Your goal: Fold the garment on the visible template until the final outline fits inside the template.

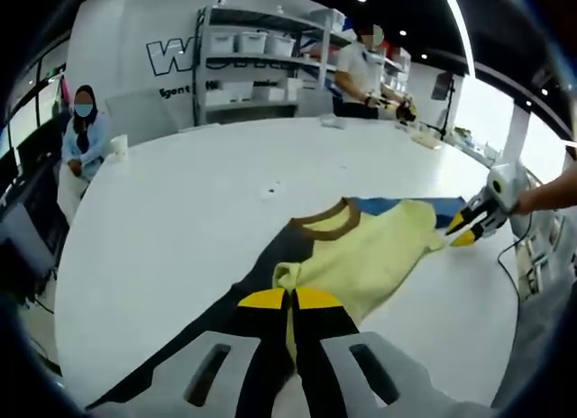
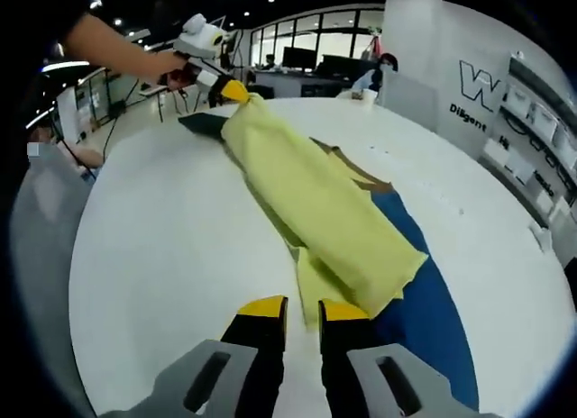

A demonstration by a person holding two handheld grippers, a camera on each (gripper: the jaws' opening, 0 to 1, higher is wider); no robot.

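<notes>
Yellow-tipped jaws of the left gripper [image 1: 289,300] sit pressed together at the bottom of the left gripper view, clenched on a bunched fold of the yellow garment [image 1: 361,256]. At the far end of the cloth the right gripper [image 1: 466,229] pinches the other end, its jaws closed on the fabric; in the right gripper view its own tips [image 2: 303,310] stand a little apart with the cloth running between them.

Between the two grips the garment lies stretched as a long, half-doubled strip across the middle of the desk [image 1: 198,193], its brown collar [image 1: 326,223] turned toward the far edge. Under it lies the template [image 2: 424,310], blue on one side and dark on the other, showing past the cloth on both sides.

My reading is that a lengthwise fold is in hand: the garment is narrowed but far too long. The next move calls for carrying one held end over toward the other, keeping the edges in line so the outline lands within the template, then releasing.

White and round, the desk carries a small cup [image 1: 119,146] near its far left edge. Beyond are shelving with bins [image 1: 257,62], a white wall with lettering, a seated person [image 1: 83,134] and a standing person [image 1: 359,76].
</notes>
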